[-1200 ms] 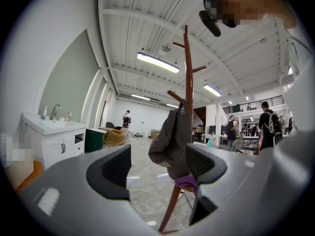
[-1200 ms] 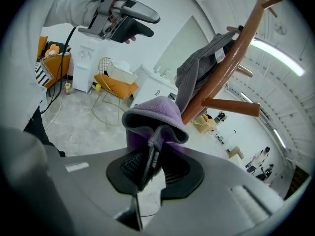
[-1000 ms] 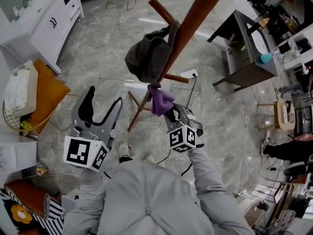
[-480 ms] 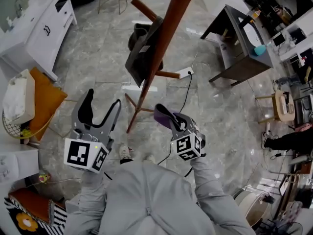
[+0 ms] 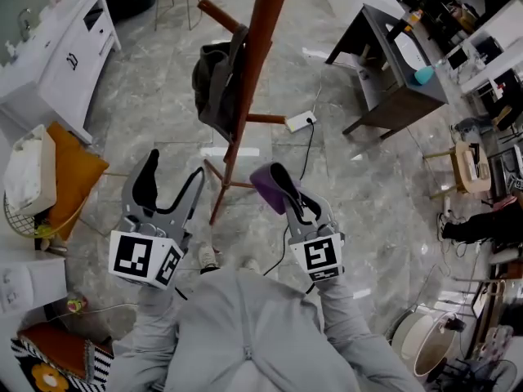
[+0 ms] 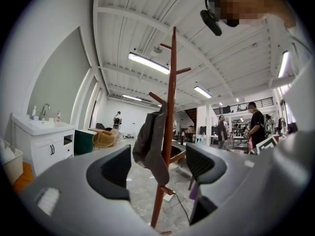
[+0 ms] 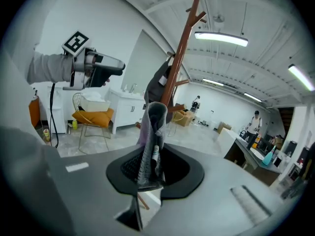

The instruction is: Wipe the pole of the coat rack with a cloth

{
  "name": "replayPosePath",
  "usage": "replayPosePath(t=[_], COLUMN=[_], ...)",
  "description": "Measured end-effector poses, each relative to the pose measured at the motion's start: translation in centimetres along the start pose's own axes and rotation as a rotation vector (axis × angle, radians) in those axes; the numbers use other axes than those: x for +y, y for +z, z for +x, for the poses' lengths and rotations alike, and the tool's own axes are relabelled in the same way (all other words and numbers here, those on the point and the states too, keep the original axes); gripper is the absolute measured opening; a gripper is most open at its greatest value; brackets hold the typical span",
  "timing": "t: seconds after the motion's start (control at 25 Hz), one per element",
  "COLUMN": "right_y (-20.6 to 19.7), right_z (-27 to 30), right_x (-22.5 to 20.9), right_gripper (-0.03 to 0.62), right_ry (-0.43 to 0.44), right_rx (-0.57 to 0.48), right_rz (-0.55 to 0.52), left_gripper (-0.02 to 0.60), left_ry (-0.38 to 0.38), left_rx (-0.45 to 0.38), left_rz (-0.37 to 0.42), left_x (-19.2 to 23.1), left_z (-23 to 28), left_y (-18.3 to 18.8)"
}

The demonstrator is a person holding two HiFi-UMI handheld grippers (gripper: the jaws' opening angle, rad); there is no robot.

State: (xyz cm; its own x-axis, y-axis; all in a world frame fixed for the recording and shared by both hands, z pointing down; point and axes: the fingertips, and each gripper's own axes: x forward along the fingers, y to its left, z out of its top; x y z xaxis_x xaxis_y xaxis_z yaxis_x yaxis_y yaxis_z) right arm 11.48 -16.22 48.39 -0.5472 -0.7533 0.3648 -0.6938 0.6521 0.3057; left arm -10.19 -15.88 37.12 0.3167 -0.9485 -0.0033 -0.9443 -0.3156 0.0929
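Flanking the brown wooden coat-rack pole [image 5: 245, 80]
The right hand-held gripper [image 5: 276, 188] clamps a purple cloth [image 5: 263, 184]; the left hand-held gripper [image 5: 172, 174] gapes wide.

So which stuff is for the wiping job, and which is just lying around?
For the job:
purple cloth, pinched in the right claw
coat rack pole
left claw, open and empty

Just lying around:
dark garment hanging on the rack
orange cushion
power strip on the floor
white cabinet
dark table
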Motion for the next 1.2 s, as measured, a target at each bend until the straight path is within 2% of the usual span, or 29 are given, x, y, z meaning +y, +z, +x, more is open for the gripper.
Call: replayPosePath(t=[0.44,0.6,0.92,1.2], right_y=[7.4,8.8,11.3,13.1], right_z=[-2.6,-3.9,-6.2,-7.8], right_x=[-0.2,-0.7,-2.6,-3.3], right_gripper=[0.049,0.049,0.049,0.049], right_ry=[-0.047,-0.053,-0.098,-0.123], right_rx=[-0.195,-0.204,-0.317,-0.381], right_rz=[0.024,0.07,0.169,0.162], left_gripper=[0.377,0.377,0.377,0.377], left_ry=[0.002,0.003,0.003,-0.001], left_rx=[-0.021,-0.027,-0.04,-0.046], left_rz=[0.019,0.025,0.037,0.052], left_x=[-1.2,-1.5,-2.0,-2.6], left_z=[-1.5,-2.1,-2.7,-3.0], left_y=[0.8,1.1,1.7,2.0])
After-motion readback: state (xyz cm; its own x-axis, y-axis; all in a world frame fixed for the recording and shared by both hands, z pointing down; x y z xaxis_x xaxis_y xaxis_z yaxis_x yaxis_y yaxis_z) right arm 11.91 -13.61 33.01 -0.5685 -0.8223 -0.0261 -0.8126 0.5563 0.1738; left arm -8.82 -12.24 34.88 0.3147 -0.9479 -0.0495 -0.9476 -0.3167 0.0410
